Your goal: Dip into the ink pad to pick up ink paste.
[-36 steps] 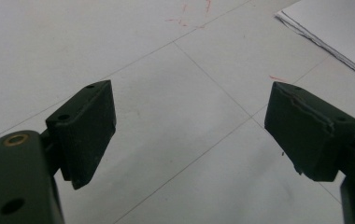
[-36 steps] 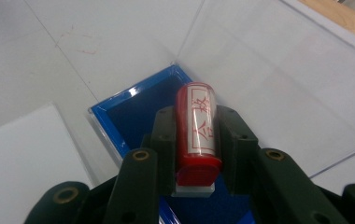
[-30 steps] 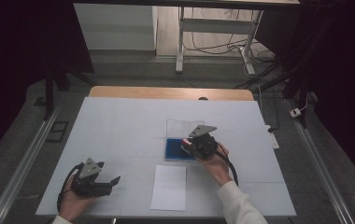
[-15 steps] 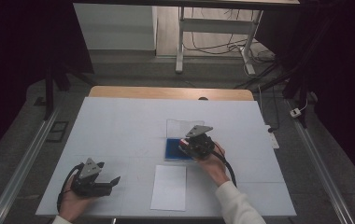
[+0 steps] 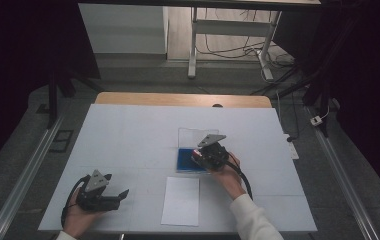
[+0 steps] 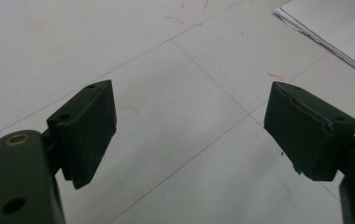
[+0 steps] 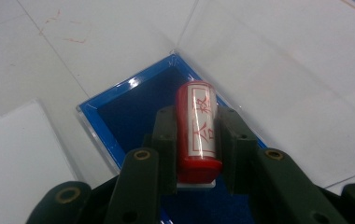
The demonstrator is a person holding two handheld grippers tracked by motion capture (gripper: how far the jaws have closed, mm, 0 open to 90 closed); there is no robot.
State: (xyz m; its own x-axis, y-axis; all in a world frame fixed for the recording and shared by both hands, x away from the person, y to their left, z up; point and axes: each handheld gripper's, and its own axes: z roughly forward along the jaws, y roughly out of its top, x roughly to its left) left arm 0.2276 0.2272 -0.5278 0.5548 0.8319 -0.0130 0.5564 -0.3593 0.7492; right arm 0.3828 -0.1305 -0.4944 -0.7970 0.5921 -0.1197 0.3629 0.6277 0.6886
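Blue ink pad tray (image 5: pixel 188 159) is sitting mid-frame on the white worktop (image 5: pixel 128 135) in the high view, my right claw (image 5: pixel 200 156) hovering over it and my left claw (image 5: pixel 120 196) resting lower left. In the left gripper view, I am seeing that claw's jaws standing apart over bare worktop. In the right gripper view, my claw is clamping the red stamp (image 7: pixel 198 133) above the tray, centre frame.

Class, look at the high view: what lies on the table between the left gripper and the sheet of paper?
Nothing: between the left gripper and the paper is bare white table.
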